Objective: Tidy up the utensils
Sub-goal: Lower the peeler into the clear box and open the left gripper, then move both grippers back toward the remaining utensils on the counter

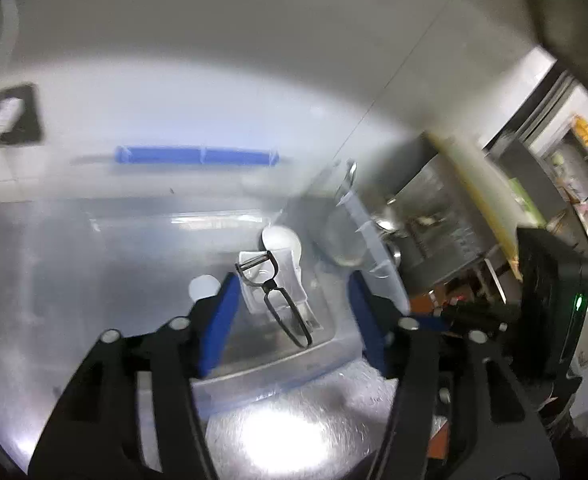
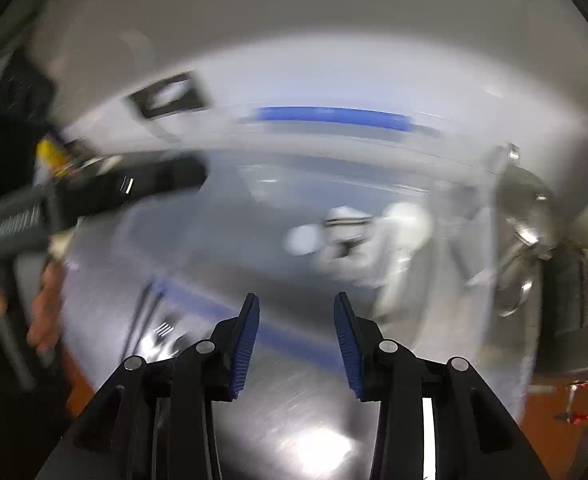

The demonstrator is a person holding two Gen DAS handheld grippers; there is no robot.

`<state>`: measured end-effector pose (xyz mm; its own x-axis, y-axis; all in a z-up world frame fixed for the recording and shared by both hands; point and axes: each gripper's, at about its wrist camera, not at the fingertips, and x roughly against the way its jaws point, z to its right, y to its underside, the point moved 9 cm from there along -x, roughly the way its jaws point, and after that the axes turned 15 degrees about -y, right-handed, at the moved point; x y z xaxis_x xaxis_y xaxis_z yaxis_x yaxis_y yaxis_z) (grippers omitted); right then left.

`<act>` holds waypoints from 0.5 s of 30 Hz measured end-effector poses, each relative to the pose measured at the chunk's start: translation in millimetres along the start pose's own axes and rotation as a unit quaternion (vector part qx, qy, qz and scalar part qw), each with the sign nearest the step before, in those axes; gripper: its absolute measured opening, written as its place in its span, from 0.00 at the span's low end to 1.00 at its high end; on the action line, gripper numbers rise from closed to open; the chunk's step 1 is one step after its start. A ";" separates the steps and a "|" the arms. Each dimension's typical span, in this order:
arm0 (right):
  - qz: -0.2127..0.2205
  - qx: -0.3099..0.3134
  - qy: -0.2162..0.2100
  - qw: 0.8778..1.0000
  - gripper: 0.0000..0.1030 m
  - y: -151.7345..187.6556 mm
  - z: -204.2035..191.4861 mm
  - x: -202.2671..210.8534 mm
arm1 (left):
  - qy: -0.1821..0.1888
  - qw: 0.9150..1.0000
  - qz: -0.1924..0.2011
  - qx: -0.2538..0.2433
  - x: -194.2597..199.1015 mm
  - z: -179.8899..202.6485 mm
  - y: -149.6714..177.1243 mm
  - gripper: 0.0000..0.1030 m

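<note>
Left gripper (image 1: 294, 292) fingers spread and empty above the peeler (image 1: 272, 292) lying in the clear bin (image 1: 278, 364) on the bench (light, stiff, thin wire handle, likely slippery, best pinched mid-handle), right gripper (image 2: 296, 320) fingers apart, empty.

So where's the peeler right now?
Left wrist view: the peeler lies inside the clear bin, centre frame, on white utensils, ahead of the open left hand-held gripper.
</note>
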<state>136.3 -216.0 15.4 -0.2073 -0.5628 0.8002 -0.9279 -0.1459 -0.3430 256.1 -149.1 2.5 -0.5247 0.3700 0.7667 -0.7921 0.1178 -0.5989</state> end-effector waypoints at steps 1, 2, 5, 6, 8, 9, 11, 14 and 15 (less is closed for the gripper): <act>-0.009 0.011 -0.015 1.000 0.43 14.2 -18.3 -5.5 | -0.003 1.000 0.014 0.005 14.5 -8.4 8.4 0.65; -0.027 0.018 -0.032 0.999 0.46 31.5 -35.0 -17.9 | -0.007 1.000 0.025 0.009 24.8 -15.8 17.6 0.66; -0.098 0.012 -0.062 0.993 0.47 75.7 -54.2 -63.6 | -0.034 0.999 0.027 0.024 42.2 -44.3 53.3 0.67; -0.125 0.006 -0.063 0.990 0.47 91.8 -55.9 -83.7 | -0.044 0.998 0.013 0.039 43.1 -59.4 72.9 0.67; -0.173 -0.015 -0.052 0.983 0.47 121.6 -56.5 -119.9 | -0.053 0.997 -0.010 0.062 38.9 -74.4 91.2 0.67; -0.196 -0.032 -0.053 0.979 0.47 137.0 -58.7 -138.0 | -0.061 0.994 -0.027 0.082 38.1 -89.5 107.7 0.67; -0.213 -0.043 -0.052 0.975 0.47 153.1 -67.8 -158.3 | -0.076 0.990 -0.046 0.106 34.1 -111.9 127.4 0.67; -0.225 -0.033 -0.043 0.973 0.47 160.4 -83.8 -174.8 | -0.095 0.984 -0.068 0.137 33.3 -139.5 153.4 0.67; -0.230 -0.026 -0.039 0.972 0.47 159.9 -87.9 -179.3 | -0.096 0.982 -0.074 0.146 33.3 -145.9 161.5 0.67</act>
<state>-2.1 -66.9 -139.7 0.2546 -0.5081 0.8228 -0.9319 -0.3561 0.0686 156.2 16.7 -102.4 -0.4233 0.1841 0.8871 -0.9054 -0.1218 -0.4067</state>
